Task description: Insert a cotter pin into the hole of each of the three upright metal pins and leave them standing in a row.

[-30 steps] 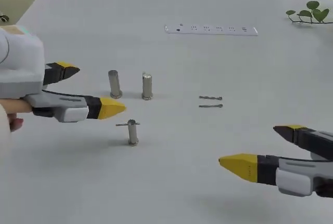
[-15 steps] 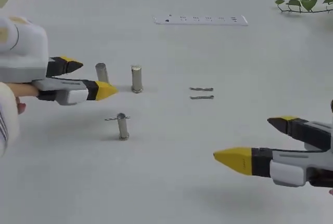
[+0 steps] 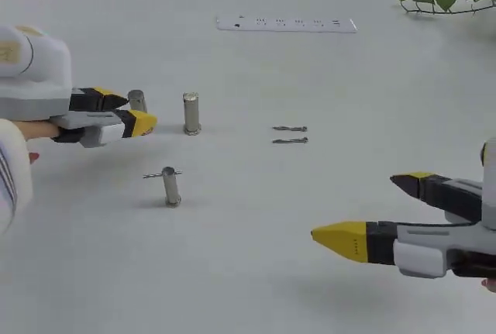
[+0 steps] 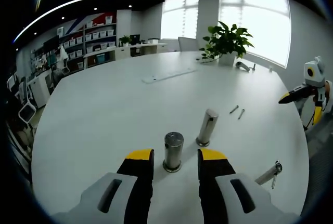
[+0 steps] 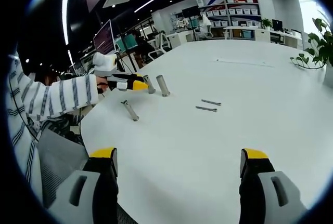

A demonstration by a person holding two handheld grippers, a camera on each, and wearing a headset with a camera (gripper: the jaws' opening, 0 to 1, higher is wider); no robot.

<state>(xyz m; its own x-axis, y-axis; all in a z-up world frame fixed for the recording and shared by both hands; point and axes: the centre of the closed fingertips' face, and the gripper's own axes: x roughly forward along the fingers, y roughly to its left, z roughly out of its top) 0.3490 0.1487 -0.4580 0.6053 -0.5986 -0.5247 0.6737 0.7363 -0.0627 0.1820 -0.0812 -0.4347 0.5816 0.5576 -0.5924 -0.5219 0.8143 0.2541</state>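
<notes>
Standing are three metal pins (image 3: 191, 112) (image 3: 170, 186) (image 3: 137, 101), two cotter pins (image 3: 290, 129) (image 3: 290, 140) loose.

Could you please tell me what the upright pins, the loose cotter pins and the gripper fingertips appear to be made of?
The upright pins look like steel: silvery, brushed, with soft highlights. The loose cotter pins seem thin grey metal wire with a dull glint. The gripper fingertips are matte yellow, probably plastic or rubber; the look leaves that open.
</notes>
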